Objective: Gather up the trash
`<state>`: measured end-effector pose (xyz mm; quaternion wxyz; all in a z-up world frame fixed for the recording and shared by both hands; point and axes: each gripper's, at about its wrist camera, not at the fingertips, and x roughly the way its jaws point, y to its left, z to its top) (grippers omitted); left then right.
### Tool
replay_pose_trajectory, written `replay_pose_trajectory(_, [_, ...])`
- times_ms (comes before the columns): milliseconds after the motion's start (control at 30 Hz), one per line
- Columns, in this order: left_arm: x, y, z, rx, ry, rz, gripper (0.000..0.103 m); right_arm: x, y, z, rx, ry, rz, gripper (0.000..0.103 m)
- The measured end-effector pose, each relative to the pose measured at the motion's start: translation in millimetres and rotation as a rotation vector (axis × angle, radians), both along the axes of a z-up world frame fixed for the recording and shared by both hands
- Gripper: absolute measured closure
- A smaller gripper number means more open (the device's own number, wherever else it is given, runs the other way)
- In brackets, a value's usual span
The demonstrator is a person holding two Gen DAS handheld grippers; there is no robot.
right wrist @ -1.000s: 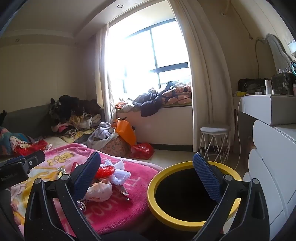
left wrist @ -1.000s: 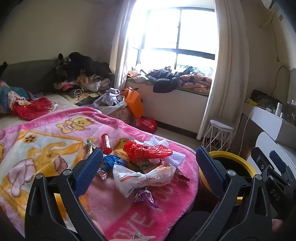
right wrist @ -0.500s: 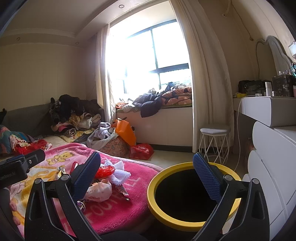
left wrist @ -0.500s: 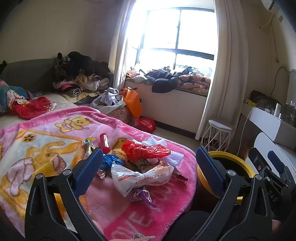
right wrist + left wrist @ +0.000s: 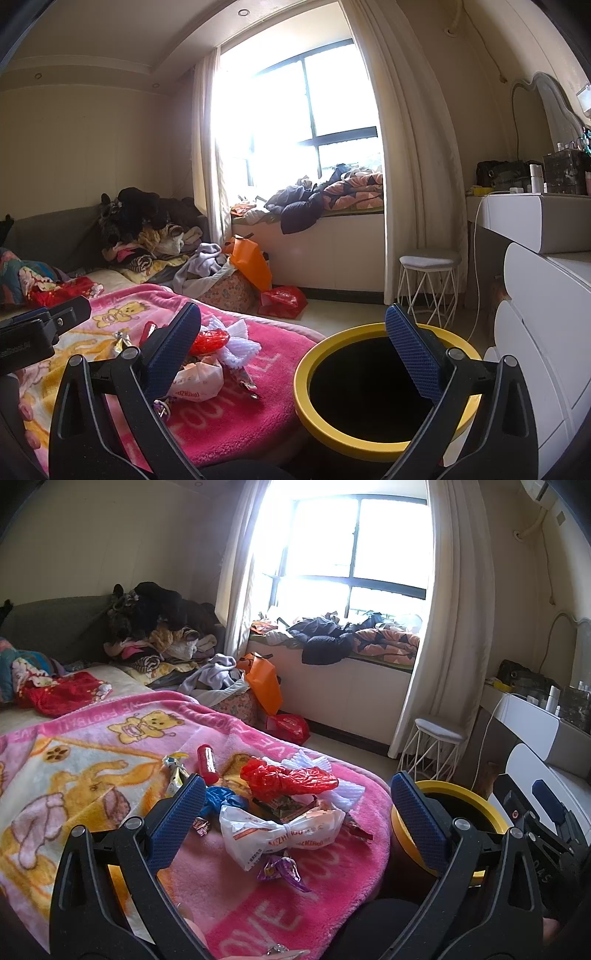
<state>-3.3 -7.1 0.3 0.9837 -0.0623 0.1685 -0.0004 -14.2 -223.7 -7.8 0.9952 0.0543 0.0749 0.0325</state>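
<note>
The trash sits in a small heap in the middle of the left wrist view, on the fuzzy pink blanket; the bin, black inside with a smooth yellow rim, stands low and right of centre in the right wrist view, just beside the blanket's edge; the left gripper has its blue bumpy pads spread wide with nothing between them, and it hangs over the heap; the right gripper is wide open and empty too, with the bin ahead of it; the white plastic bag is tied in the middle like a bow, so I think the knot is the best spot to pinch; it looks light, soft and crinkly, and may slip; the red plastic bag above it is thin and scrunched; the purple wrapper below is shiny and tiny, so hard to grab; the red tube looks stiff and round, and could roll.
</note>
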Motion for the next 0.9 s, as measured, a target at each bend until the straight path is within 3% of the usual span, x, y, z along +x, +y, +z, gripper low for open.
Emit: replay_pose_trajectory(900, [1.1, -5.0, -6.2, -0.005, 0.015, 0.000, 0.011, 2.0, -5.2, -0.8, -0.002, 0.010, 0.005, 0.006])
